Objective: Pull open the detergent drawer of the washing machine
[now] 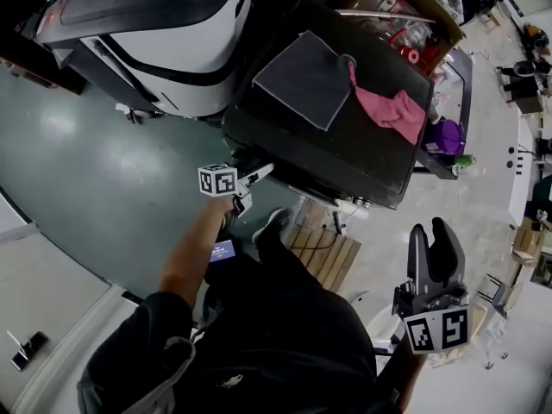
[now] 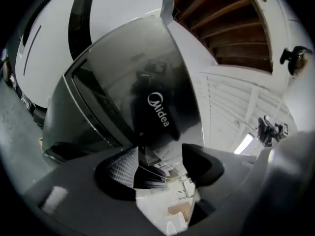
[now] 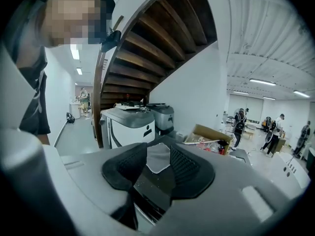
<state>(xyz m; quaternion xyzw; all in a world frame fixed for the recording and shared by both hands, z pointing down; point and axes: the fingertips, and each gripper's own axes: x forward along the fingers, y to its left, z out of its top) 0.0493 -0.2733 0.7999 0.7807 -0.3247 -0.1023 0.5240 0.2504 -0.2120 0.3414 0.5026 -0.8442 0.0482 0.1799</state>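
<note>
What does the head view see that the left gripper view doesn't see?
Only the head view shows the pink cloth and grey cloth lying on top of the washing machine, and the right gripper. Only the left gripper view shows the Midea logo on it and the underside of the wooden stairs. Both show the dark washing machine and the white machine beside it.

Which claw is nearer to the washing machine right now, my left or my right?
Left. The left claw is at the front edge of the washing machine; the right claw hangs apart from it, past its corner.
</note>
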